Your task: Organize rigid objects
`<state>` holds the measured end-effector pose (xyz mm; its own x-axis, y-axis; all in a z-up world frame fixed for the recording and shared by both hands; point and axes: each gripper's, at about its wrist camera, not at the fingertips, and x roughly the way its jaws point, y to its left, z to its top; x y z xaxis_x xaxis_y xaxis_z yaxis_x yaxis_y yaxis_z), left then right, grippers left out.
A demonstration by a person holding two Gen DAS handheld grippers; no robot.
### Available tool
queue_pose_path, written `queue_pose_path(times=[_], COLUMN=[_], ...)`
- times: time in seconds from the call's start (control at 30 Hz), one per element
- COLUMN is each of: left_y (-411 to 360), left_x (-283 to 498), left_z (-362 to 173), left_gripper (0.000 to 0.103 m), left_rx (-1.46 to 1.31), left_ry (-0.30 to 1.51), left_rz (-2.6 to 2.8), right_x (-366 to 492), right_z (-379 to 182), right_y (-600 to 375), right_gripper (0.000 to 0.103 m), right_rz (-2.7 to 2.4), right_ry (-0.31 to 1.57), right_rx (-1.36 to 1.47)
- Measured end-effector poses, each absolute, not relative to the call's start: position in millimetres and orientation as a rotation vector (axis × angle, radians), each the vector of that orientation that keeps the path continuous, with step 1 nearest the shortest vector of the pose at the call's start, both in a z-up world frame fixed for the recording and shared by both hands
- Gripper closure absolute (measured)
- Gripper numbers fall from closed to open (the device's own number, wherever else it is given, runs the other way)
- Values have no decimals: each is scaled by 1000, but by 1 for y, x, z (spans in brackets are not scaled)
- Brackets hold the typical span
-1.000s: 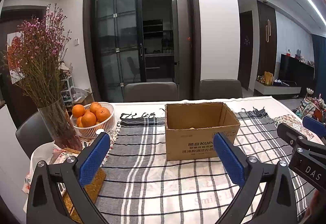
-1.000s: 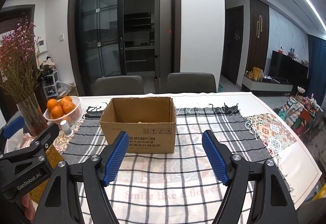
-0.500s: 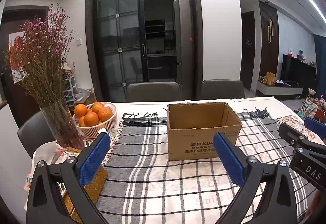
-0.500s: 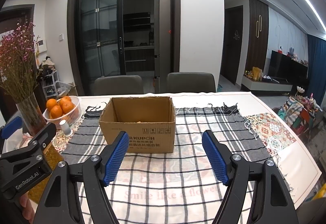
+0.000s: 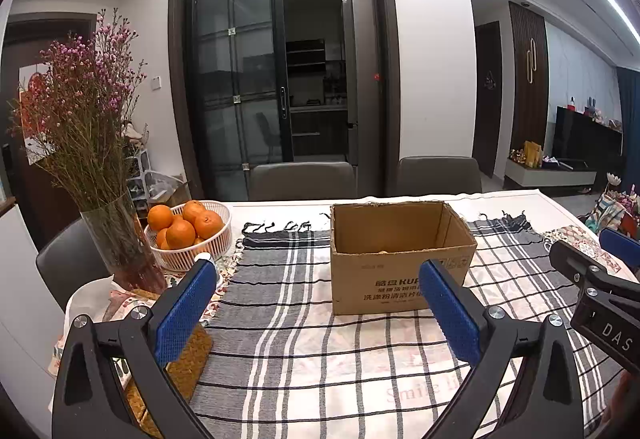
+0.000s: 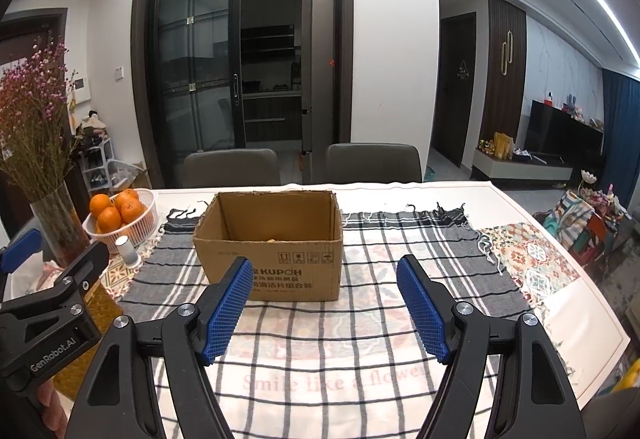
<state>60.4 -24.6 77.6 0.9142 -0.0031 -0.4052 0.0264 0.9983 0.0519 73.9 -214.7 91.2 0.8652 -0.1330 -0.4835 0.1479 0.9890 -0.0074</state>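
Note:
An open brown cardboard box (image 5: 400,259) stands on the plaid cloth mid-table; it also shows in the right wrist view (image 6: 272,243), with something small and yellowish barely visible inside. A white basket of oranges (image 5: 188,235) sits left of it, also in the right wrist view (image 6: 124,215). A small white bottle (image 6: 128,249) stands in front of the basket. My left gripper (image 5: 316,307) is open and empty, short of the box. My right gripper (image 6: 326,303) is open and empty, also short of the box.
A glass vase of dried pink flowers (image 5: 116,239) stands at the far left beside the basket. A woven mat (image 5: 188,363) lies at the left edge. Two grey chairs (image 6: 232,167) stand behind the table. The table's right edge (image 6: 592,303) is near.
The left wrist view has drifted slightly, so the box and basket sit a little further right in it. The right view is nearly unchanged. Both grippers stay open.

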Motion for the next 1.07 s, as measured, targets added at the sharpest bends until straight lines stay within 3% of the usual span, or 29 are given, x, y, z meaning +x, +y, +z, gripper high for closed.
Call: queue_pose_path(times=[1.07], left_y=[-24], left_x=[59], left_z=[80], left_gripper=[0], left_rx=[58], left_ry=[413], left_rz=[-12], right_x=[75], right_z=[91], right_y=[-213], right_gripper=[28], right_rz=[-138], right_ry=[506], right_rx=[30])
